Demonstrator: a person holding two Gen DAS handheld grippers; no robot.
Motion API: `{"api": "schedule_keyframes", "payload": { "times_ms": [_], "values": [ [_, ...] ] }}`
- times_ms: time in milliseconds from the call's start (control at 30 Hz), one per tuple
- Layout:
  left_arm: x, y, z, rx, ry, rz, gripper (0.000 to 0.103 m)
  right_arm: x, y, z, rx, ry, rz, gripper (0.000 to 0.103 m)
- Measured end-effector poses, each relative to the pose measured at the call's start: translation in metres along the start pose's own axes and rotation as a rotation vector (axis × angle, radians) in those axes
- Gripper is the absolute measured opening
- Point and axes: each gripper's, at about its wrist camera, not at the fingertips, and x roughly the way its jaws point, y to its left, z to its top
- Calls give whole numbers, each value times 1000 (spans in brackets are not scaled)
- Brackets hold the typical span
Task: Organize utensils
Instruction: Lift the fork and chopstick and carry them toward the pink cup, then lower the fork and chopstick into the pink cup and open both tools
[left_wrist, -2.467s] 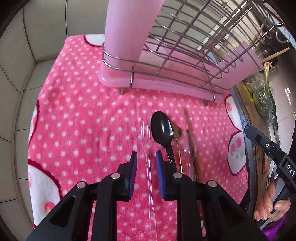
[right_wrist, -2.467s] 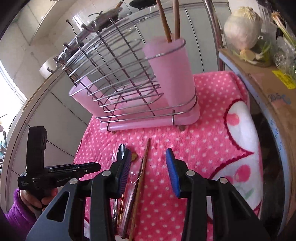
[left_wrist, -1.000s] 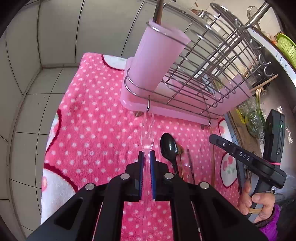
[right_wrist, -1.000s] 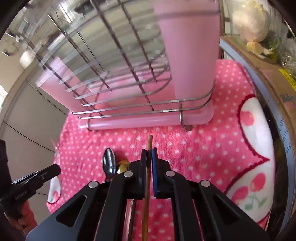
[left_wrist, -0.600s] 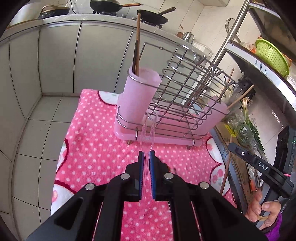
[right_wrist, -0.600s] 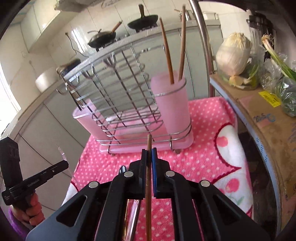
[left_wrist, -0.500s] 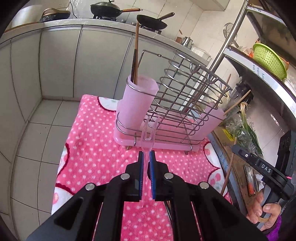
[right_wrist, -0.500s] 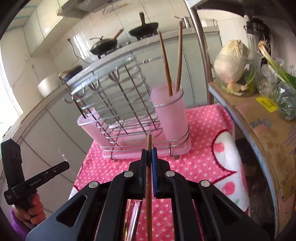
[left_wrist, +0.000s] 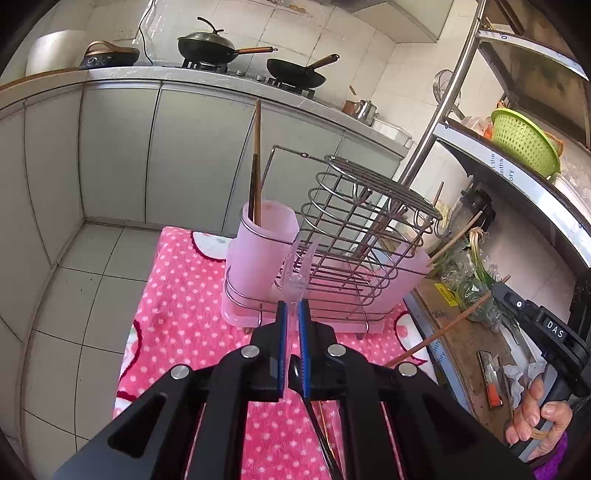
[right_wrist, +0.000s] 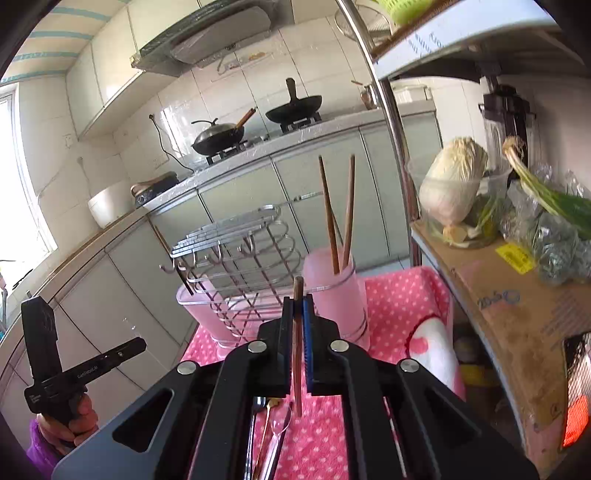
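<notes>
A tiled kitchen with grey cabinets lies behind a pink dotted cloth (left_wrist: 177, 317) at centre frame. On it stands a wire rack (left_wrist: 354, 236) with a pink cup (left_wrist: 264, 240) at its left end holding two chopsticks (right_wrist: 332, 214). At lower centre, the left gripper (left_wrist: 291, 314) is clamped on a clear plastic fork (left_wrist: 297, 269). The right gripper (right_wrist: 298, 314) pinches a wooden chopstick (right_wrist: 297, 347); spoons (right_wrist: 271, 439) lie beneath.

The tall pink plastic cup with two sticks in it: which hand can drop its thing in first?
Probably the right gripper. Its brown wooden chopstick sits just before the tall pink plastic cup; the left gripper with its clear plastic fork faces the wire rack.
</notes>
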Motion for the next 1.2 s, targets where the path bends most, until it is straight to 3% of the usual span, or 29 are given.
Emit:
{"api": "schedule_keyframes", "payload": {
  "times_ms": [667,1200],
  "values": [
    [-21,-9,39,29,-86,-8,5,-34,13,86,-71,-146,-2,5],
    [-47,-23,111,69,-278,11,5,-51,31,140,-135,-290,-36,5]
  ]
}}
